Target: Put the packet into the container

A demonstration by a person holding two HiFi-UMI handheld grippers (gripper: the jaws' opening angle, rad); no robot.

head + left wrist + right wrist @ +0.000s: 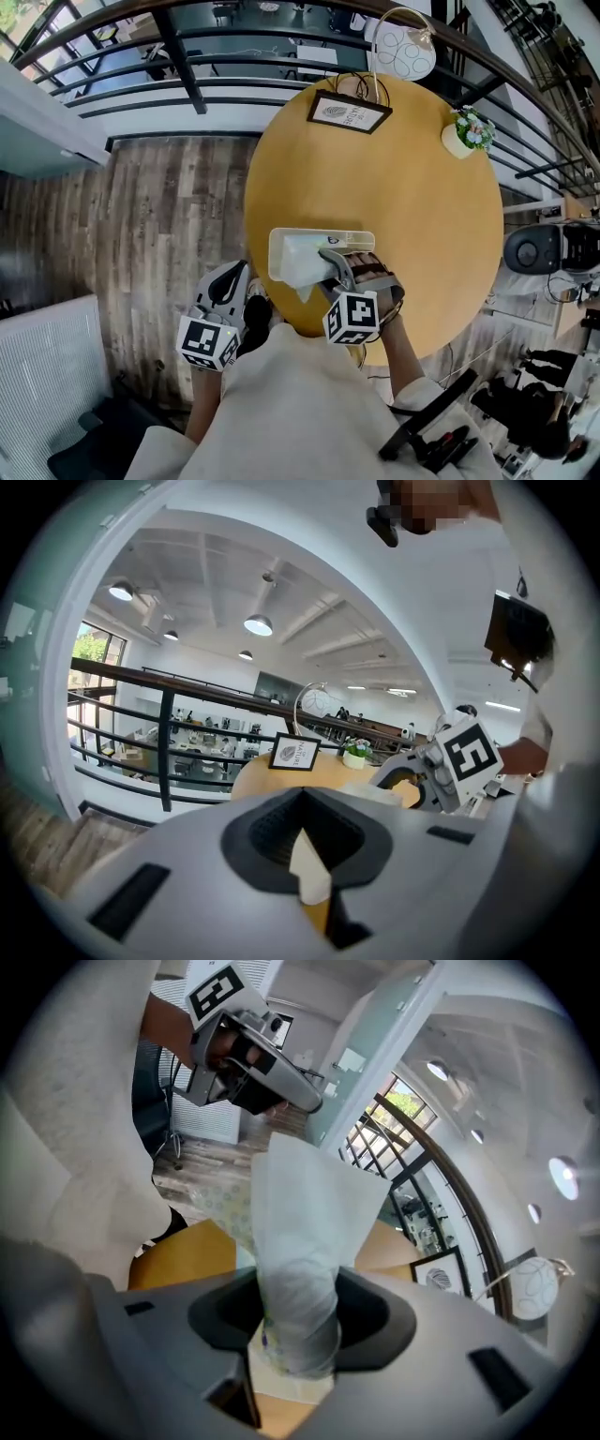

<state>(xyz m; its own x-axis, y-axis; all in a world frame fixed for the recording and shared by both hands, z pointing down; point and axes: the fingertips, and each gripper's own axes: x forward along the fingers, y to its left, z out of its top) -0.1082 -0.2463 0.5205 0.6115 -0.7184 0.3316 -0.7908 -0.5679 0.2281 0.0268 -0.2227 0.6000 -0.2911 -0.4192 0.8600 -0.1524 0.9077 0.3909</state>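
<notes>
Pinching the white packet (300,1232) tight in the right gripper (300,1335), partly inside the white container (281,246), one corner past the near rim. Container close to the round table's (422,216) near edge, wide bare top beyond. Left gripper (309,855) pressed together, empty, off the table over the wooden floor (169,216).

Right gripper (295,1335) clamped on white packet (300,1222), yellow table (178,1260) beneath
</notes>
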